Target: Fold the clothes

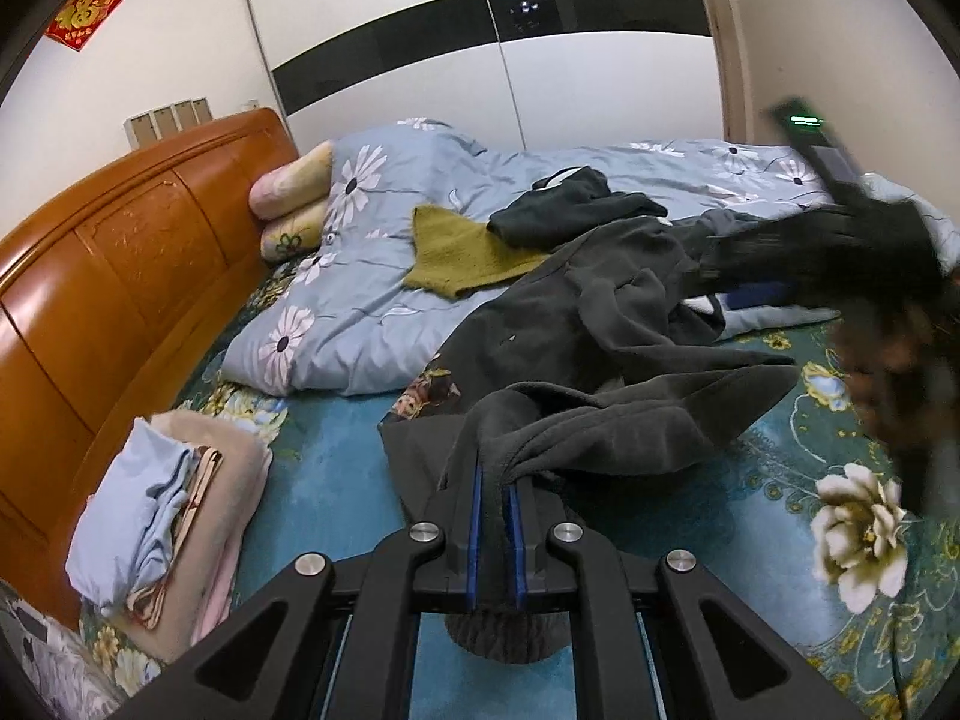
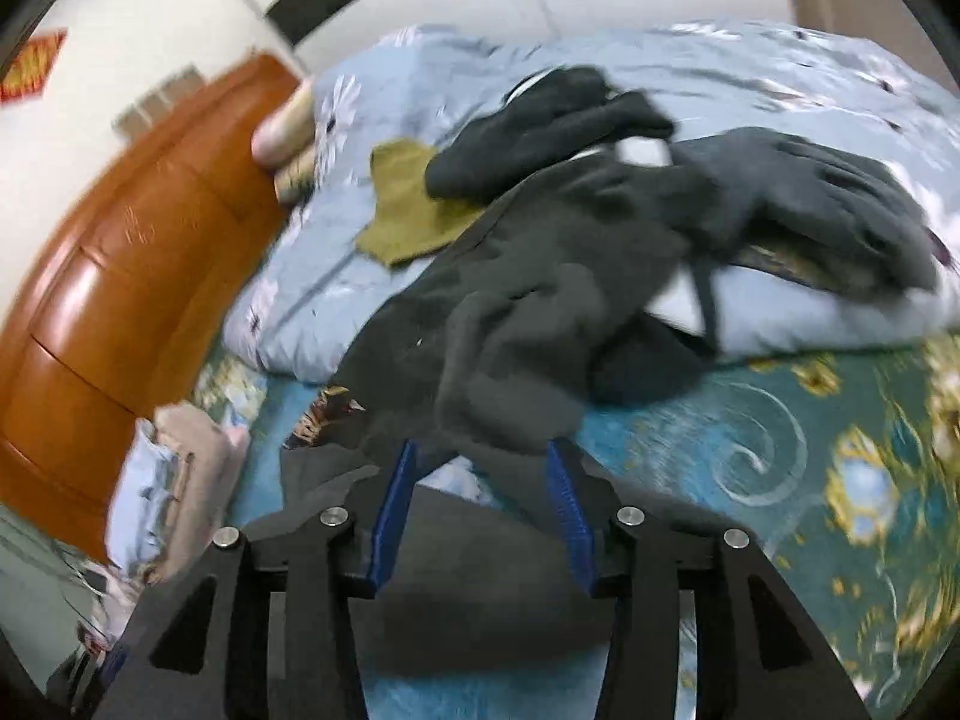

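Two tools are on one garment, and that is where the risk sits. Left tool (image 1: 497,489) is pressed together on a bunched fold of the dark grey fleece garment (image 1: 600,324); the pinch is narrow and takes only a small gather of cloth, so a hard pull could likely strip the fleece out from between the blue pads (image 1: 477,516). Right tool (image 2: 483,459) stands spread, its jaws either side of a hanging lobe of the same grey fleece (image 2: 516,324), not closed on it as far as the blurred right wrist view shows; if it closes too shallow it may catch a single layer and the garment would twist rather than open flat. The garment lies crumpled in the middle of the bed, its near end over the teal flowered bedsheet (image 1: 336,498) and its far end up on the pale blue daisy-print quilt (image 1: 372,300). Its sleeves and body are tangled, with no clear hem or shoulder line visible. A black folded garment (image 1: 558,204) and an olive-green knitted cloth (image 1: 462,252) lie against its far edge; dragging the fleece could pull them along. A stack of folded pale blue and pink laundry (image 1: 162,510) sits near left, well apart. The fleece looks thick, soft and limp, likely to sag.
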{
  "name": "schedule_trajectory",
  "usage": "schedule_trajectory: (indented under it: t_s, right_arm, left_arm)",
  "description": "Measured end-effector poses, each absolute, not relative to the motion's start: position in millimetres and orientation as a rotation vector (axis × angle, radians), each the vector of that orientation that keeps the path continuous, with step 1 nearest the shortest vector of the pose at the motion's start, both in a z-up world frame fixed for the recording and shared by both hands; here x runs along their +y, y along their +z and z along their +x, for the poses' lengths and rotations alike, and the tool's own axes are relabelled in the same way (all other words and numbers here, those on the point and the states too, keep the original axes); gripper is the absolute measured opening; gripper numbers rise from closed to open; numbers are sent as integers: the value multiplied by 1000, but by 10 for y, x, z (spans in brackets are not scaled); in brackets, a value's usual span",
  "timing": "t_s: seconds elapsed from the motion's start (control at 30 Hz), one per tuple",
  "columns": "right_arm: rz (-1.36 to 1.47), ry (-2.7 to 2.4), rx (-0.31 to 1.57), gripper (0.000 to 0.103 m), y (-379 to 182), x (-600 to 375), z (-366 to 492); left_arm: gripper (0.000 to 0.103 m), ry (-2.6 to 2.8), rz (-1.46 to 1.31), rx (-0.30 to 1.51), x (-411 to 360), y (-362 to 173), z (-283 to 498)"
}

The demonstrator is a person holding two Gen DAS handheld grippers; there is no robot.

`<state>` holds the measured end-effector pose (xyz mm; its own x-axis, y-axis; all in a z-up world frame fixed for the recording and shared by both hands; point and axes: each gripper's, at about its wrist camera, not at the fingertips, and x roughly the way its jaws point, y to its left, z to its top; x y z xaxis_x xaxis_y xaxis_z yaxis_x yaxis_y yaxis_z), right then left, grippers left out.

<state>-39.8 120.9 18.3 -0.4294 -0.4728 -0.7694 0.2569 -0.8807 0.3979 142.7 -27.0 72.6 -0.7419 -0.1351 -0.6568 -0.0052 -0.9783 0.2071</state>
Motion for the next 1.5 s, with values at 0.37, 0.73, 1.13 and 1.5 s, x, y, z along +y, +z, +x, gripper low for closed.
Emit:
schedule_trajectory:
  t_s: [0.37,0.73,1.13,1.5]
  right_arm:
    - [1551,-2412,232,47,-510,299,-820]
    - [1694,-2529,230,8,-628,1138,-866]
    - [1726,-2886,-299,3,-201,3474,-67]
    - [1981,-3106,-534,3,-404,4991,1575]
  left_arm:
    - [10,-2802,1163,-278,-398,622,1456]
    - [10,-2813,1193,-293,-319,603,1522]
    - [10,-2804,1291,-284,-266,434,1538]
    - [10,-2951,1452,-476,419,223,1692]
